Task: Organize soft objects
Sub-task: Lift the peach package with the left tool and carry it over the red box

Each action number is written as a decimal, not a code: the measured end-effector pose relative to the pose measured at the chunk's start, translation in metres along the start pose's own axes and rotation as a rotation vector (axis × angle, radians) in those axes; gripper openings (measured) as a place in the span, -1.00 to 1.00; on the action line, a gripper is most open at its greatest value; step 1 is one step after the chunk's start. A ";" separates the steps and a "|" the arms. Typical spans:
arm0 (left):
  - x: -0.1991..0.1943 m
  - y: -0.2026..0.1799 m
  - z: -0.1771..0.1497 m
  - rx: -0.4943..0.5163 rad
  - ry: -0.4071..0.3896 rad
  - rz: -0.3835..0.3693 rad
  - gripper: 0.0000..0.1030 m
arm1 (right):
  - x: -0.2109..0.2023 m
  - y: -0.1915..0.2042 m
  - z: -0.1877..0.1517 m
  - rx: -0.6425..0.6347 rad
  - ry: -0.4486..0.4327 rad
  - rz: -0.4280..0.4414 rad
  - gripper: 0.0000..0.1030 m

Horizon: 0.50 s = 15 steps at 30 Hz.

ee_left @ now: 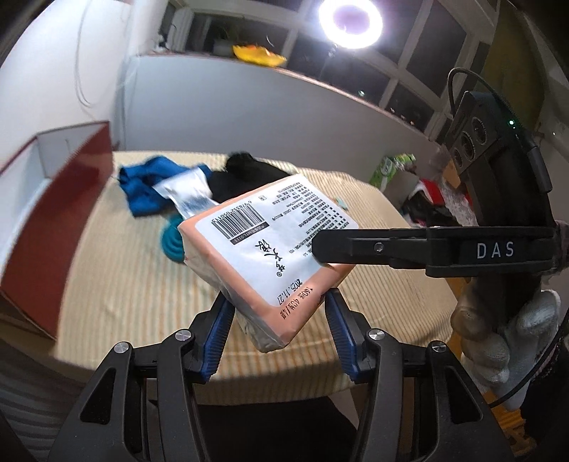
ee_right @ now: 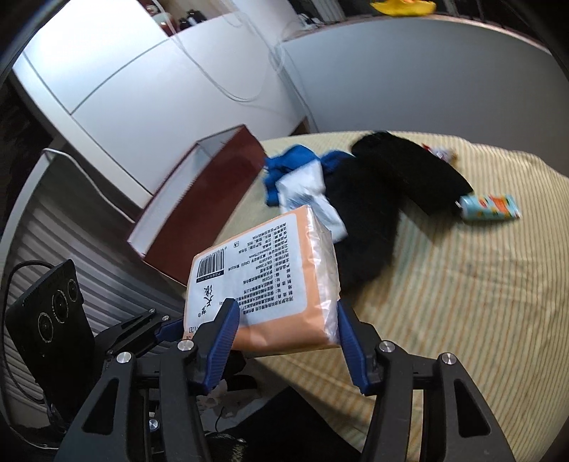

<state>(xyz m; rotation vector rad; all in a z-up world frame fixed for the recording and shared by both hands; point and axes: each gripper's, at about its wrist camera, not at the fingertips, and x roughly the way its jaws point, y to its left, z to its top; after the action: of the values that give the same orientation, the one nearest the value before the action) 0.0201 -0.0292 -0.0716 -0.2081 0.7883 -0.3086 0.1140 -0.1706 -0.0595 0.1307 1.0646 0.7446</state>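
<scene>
Right wrist only — patterned can (ee_right: 492,207) beyond tissue pack (ee_right: 263,280)

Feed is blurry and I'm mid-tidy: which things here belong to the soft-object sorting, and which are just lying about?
Job:
tissue pack, held by left gripper and right gripper
blue cloth
black garment
red box

Lying about:
printed can
ring light
yellow item on ledge

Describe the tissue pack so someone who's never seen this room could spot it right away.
Start at the table with the striped yellow cloth. Above its near edge, both grippers hold a soft rectangular tissue pack clear of the cloth. Unlike the blue cloth and black cloth behind it, it is peach-coloured plastic with a white barcode label.
</scene>
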 end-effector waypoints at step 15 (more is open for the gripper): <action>-0.065 0.083 0.029 -0.086 -0.167 0.152 0.00 | 0.045 0.102 0.070 -0.182 -0.009 0.096 0.00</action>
<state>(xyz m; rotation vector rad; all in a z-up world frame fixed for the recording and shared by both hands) 0.0141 0.0725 -0.0332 -0.2498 0.6487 -0.1119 0.1338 -0.0489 -0.0128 0.0292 0.9823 0.9234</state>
